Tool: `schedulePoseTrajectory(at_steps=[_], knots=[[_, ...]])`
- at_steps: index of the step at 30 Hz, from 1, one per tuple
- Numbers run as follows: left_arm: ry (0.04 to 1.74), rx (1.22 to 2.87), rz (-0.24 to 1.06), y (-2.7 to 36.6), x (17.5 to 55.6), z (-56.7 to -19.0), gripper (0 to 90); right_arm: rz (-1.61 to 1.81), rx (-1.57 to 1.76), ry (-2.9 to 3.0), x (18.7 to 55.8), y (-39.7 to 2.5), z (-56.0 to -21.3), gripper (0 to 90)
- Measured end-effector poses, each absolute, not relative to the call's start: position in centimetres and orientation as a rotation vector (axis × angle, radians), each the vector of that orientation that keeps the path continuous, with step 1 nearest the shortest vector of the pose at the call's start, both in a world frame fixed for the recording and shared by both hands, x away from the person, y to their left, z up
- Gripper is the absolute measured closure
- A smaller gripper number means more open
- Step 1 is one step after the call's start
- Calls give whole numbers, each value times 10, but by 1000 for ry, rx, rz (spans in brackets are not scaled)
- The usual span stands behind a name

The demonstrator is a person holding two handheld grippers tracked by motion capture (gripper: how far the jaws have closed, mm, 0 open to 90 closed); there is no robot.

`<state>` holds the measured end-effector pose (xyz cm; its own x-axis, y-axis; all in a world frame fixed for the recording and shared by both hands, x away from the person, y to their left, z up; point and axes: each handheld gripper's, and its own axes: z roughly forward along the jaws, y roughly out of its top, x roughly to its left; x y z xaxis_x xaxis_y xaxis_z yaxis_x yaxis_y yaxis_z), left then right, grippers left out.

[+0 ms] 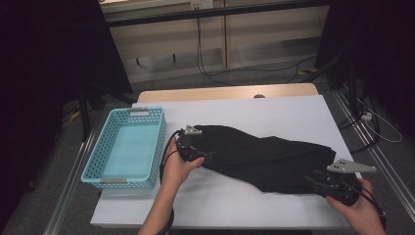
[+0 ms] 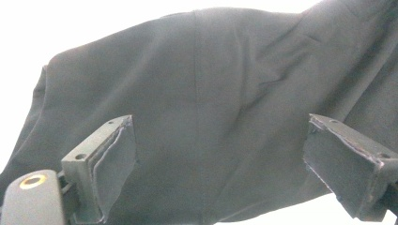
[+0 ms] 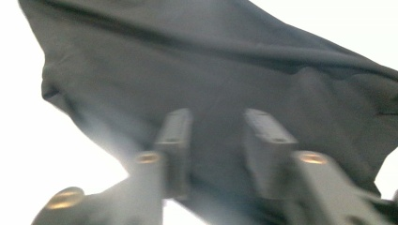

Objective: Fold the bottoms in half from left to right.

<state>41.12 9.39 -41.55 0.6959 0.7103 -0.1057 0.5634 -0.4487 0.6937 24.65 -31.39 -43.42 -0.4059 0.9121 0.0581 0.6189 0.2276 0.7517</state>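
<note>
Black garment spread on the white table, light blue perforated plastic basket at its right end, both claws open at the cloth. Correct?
One error: the light blue perforated plastic basket stands at the left end of the black cloth garment, beside the left claw, as the high view shows. The rest holds: the garment lies on the white table, and the left claw and right claw are open at it.

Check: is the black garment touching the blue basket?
Apart. The high view shows bare white table between the black garment and the blue basket; the garment's left end stops short of the basket's right wall.
</note>
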Motion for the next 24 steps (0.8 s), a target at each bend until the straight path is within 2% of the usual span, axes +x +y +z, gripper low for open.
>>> schedulePoseTrajectory(at_steps=[2, 8, 12, 13, 14, 15, 24], knots=[[973, 2171, 259, 95, 412, -416, 110, 988, 1373, 2158, 243, -310, -439, 739], [970, 2171, 267, 95, 411, -416, 110, 918, 1348, 2206, 243, -302, -449, 707], [972, 2173, 261, 94, 411, -417, 110, 918, 1338, 2204, 243, -300, -452, 715], [969, 2177, 262, 94, 411, -417, 111, 906, 1334, 2214, 243, -300, -451, 813], [969, 2177, 262, 94, 411, -417, 112, 906, 1334, 2214, 243, -300, -451, 813], [971, 2174, 264, 94, 411, -416, 112, 903, 1327, 2215, 244, -300, -451, 870], [972, 2154, 267, 95, 411, -413, 112, 961, 1293, 2232, 231, -307, -432, 880]])
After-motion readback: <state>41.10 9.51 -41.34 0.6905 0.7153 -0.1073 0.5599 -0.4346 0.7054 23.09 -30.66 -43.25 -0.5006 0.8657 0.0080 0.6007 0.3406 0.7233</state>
